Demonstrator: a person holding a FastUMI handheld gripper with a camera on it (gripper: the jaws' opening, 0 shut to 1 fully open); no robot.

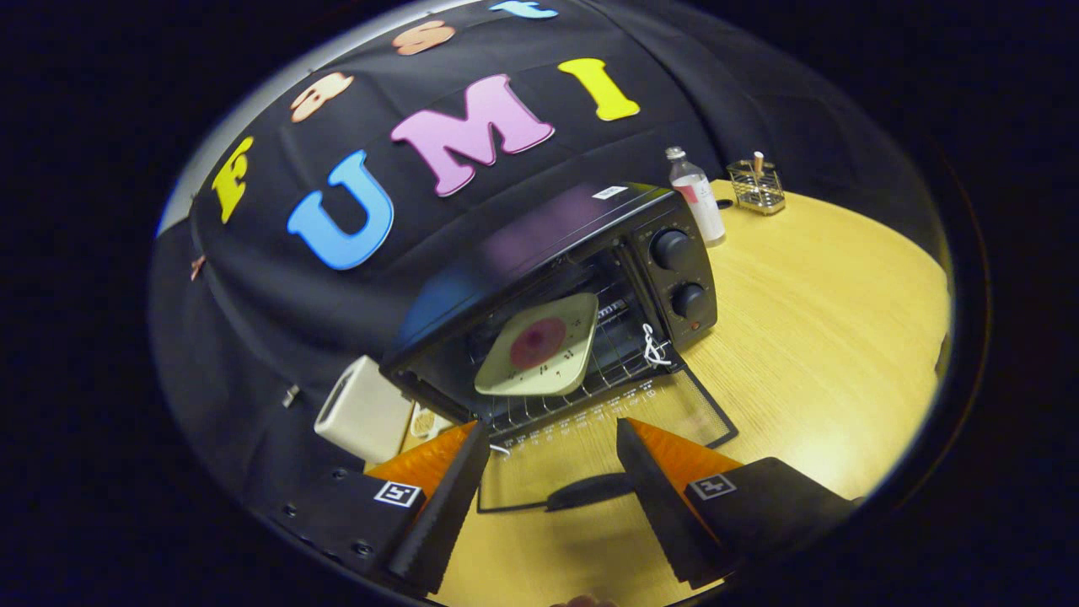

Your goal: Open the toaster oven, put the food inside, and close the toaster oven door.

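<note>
No legible text; toaster oven (pixel 590 278) label blurred.

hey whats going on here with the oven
A hand-held gripper hovers over the open toaster oven on the wooden table. Its jaws are spread apart and hold nothing. The glass door is folded down flat, with its handle between the jaws. A plate carrying a round reddish piece of food already sits on the rack inside. What is left is closing the door.
</note>
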